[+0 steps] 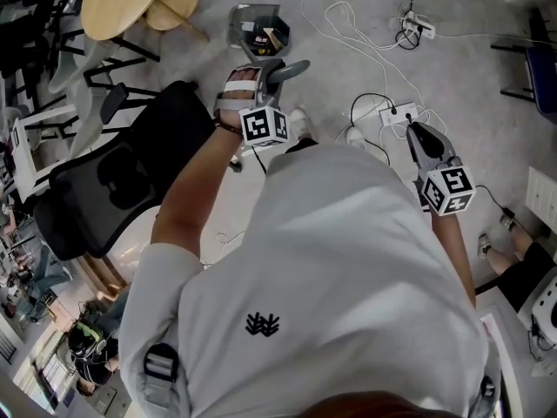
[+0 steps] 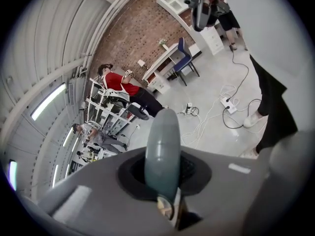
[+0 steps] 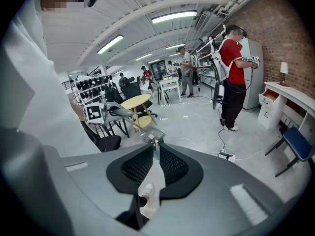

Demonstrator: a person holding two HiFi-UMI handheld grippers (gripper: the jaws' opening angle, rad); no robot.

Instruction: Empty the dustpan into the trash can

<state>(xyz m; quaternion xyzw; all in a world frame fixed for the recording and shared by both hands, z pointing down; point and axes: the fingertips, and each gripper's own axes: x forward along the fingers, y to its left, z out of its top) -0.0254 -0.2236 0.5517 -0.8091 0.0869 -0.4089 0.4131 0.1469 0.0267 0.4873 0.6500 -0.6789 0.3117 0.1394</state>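
The dustpan hangs out ahead of the person, clear of the floor, its grey pan open side up with a few small dark and orange scraps lying in it; what those scraps are is too small to tell. Its grey-green handle runs back into the left gripper, whose 2 jaws are clamped against either side of it, with the handle's end poking out past the pads. The right gripper is held off to the person's right, well apart from the pan, its jaws drawn together or all but, with nothing between them.

No trash can shows in any of the 3 views, so tipping has likely not begun; the pan is only being carried. On the floor lie white cables and a power strip; a black office chair stands at the left and a round wooden table beyond it.

The pan looks like light, stiff moulded plastic, easy for 1 gripper; the load is the delicate part, being loose and free to slide off the open lip if the front dips. The handle is the right place to hold it; being smooth and rounded, it may turn in the pads, so a grip nearer the pan would give better control; the free gripper could steady the rim when tilting over the can.
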